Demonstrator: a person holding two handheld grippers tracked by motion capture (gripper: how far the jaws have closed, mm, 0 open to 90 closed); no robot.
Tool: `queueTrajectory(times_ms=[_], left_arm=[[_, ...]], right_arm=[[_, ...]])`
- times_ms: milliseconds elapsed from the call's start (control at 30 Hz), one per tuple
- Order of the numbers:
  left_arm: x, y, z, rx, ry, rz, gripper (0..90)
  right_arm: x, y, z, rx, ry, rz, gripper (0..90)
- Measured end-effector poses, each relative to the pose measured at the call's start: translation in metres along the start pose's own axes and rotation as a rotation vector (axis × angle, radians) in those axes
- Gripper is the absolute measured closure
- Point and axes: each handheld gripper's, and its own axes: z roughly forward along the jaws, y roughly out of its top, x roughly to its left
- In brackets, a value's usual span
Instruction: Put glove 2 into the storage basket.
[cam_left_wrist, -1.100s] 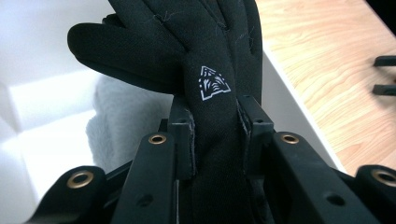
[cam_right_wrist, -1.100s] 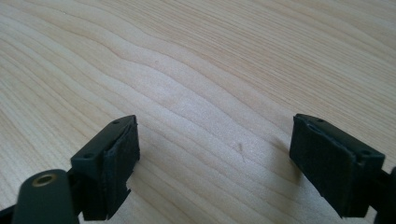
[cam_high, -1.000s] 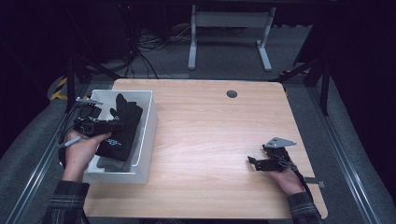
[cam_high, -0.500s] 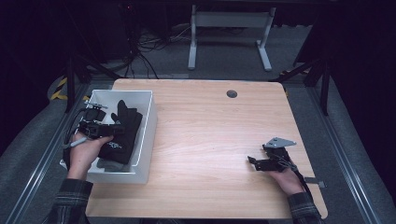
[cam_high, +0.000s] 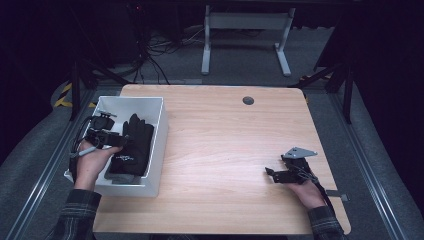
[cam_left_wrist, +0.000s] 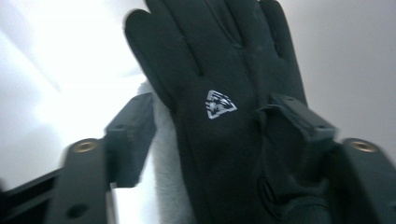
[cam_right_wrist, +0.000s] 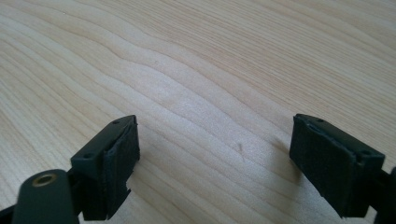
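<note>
Left gripper view: my left fingers (cam_left_wrist: 219, 154) had just been opening, black glove (cam_left_wrist: 224, 84) between them, long axis ahead; right fingers (cam_right_wrist: 233, 163) wide, idle on table (cam_right_wrist: 210, 56).

The black glove (cam_left_wrist: 224, 116) is cut off by the left gripper view's edges, possibly hiding a second glove beneath.

A wooden table (cam_high: 220, 150) with a dark grommet hole (cam_high: 248, 100).

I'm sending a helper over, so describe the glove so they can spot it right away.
Start at the wooden table and go to the white bin at its left edge. The black glove lies inside it, fingers pointing away from the person, with a small white triangular logo on its back.
</note>
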Motion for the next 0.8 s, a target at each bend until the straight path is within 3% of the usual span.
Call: queueTrajectory(times_ms=[200, 400, 600, 800], left_arm=[[-0.004, 0.000, -0.016, -0.080, -0.030, 0.003, 23.9], [-0.010, -0.001, -0.022, -0.111, -0.053, 0.019, 23.0], [-0.025, 0.006, -0.034, -0.151, -0.073, 0.062, 22.8], [-0.047, 0.016, -0.042, -0.183, -0.125, 0.115, 22.5]], right_arm=[[0.000, 0.000, 0.000, 0.000, 0.000, 0.001, 16.4], [0.000, 0.000, 0.000, 0.000, -0.001, 0.001, 16.3], [0.000, 0.000, 0.000, 0.000, -0.001, 0.001, 16.4], [0.000, 0.000, 0.000, 0.000, -0.001, 0.001, 16.4]])
